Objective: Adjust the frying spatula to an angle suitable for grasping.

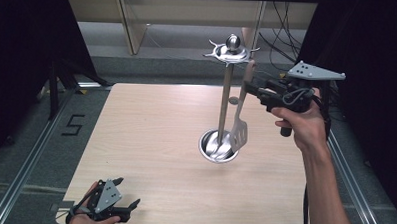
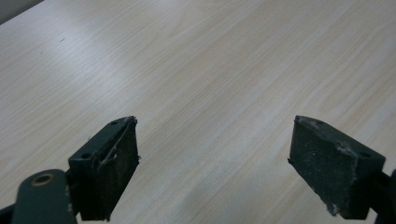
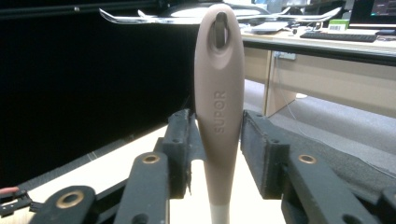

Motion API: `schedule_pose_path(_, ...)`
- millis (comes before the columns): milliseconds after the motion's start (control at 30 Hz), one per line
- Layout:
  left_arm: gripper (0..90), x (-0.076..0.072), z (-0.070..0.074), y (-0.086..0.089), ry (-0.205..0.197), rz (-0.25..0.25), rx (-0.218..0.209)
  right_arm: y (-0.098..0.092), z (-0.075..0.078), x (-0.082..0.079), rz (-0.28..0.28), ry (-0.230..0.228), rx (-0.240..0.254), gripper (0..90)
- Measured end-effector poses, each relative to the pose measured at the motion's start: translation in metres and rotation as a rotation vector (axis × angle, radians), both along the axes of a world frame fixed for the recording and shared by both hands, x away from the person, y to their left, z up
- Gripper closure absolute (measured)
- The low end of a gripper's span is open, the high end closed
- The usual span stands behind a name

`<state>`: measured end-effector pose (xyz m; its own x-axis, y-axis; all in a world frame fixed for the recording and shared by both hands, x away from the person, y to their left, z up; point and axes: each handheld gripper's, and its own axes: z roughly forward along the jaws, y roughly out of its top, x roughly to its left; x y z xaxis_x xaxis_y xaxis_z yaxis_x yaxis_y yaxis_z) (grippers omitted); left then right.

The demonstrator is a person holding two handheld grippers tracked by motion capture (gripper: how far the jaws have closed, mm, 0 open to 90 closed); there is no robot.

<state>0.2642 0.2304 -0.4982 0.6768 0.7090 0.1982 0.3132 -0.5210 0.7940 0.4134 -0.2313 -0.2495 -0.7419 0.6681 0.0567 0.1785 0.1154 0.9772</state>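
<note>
Slotted spatula (image 1: 239,127) hangs on the utensil stand (image 1: 226,100) hook. Right gripper (image 3: 219,154) brackets its smooth, rigid handle (image 3: 219,93); a slight gap shows, grip loosened. Left gripper (image 2: 215,163) gapes empty.

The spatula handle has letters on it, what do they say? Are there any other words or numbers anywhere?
"SUPOR": on the brown spatula handle, running down it, in the right gripper view.
"5": marked on the grey floor left of the table, in the high view.
Label on a far desk box: too small to read.
</note>
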Motion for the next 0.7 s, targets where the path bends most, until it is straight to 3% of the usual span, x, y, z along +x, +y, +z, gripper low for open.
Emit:
schedule_pose_path(33, 15.0, 0.000, 0.000, 0.000, 0.000, 0.000, 0.000, 0.000, 0.000, 0.000, 0.000, 0.000, 0.000, 63.1)
schedule_pose_path(67, 15.0, 0.000, 0.000, 0.000, 0.000, 0.001, -0.001, -0.003, -0.001, -0.005, 0.000, 0.030, 0.005, 60.9)
schedule_pose_path(233, 15.0, 0.000, 0.000, -0.001, -0.006, 0.005, -0.004, -0.011, -0.010, -0.016, -0.033, 0.035, 0.020, 55.7)
schedule_pose_path(300, 15.0, 0.000, 0.000, 0.000, 0.000, 0.008, -0.004, -0.016, -0.018, -0.016, -0.045, -0.012, 0.004, 54.8)
schedule_pose_path(333, 15.0, -0.002, -0.001, -0.001, 0.018, 0.029, -0.009, -0.017, -0.022, -0.019, -0.054, 0.018, 0.011, 54.3)
schedule_pose_path(367, 15.0, -0.002, -0.001, -0.001, 0.018, 0.029, -0.009, -0.017, -0.022, -0.019, -0.054, 0.018, 0.011, 54.3)
schedule_pose_path(433, 15.0, 0.000, 0.000, 0.000, -0.004, 0.007, 0.001, -0.022, -0.033, -0.021, -0.076, 0.025, -0.009, 51.4)
schedule_pose_path(500, 15.0, 0.001, 0.000, 0.001, -0.012, -0.003, 0.012, -0.025, -0.041, -0.023, -0.094, 0.041, 0.008, 49.5)
schedule_pose_path(600, 15.0, -0.002, -0.001, 0.000, 0.018, 0.031, -0.009, -0.029, -0.053, -0.025, -0.097, 0.059, 0.026, 48.0)
schedule_pose_path(700, 15.0, -0.002, -0.001, 0.000, 0.019, 0.031, -0.008, -0.032, -0.058, -0.027, -0.102, 0.068, 0.023, 47.4)
